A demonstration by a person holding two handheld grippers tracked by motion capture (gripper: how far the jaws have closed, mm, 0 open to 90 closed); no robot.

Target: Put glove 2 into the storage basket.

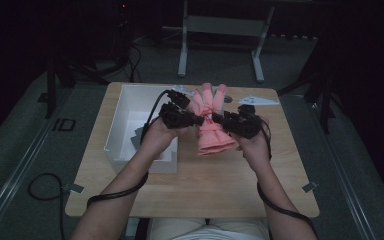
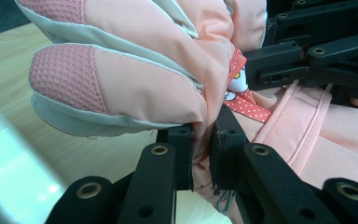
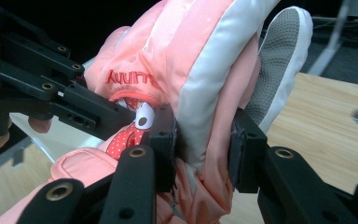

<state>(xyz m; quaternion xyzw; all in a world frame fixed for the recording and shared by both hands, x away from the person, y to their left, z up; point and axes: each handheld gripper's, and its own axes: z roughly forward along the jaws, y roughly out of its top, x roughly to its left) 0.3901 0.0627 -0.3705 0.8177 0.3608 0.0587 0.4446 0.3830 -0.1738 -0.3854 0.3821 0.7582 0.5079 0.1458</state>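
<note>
Two hand-held grippers (L [image 1: 198,120], R [image 1: 218,119]), raised, clamping glove [image 1: 211,131]

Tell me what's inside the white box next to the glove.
The white box shows a grey item on its floor. The left hand and its tongs, shut on the pink glove, cover its right part.

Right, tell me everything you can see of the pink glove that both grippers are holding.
The pink glove is a padded, salmon-pink fabric glove with white side panels, textured grip patches on the fingertips, a red polka-dot cartoon patch and red embroidered lettering. It is held above the wooden table, fingers pointing away from the person and cuff toward them. The left gripper pinches its fabric from one side and the right gripper from the other, bunching it at the middle. A white bin stands to its left.
</note>
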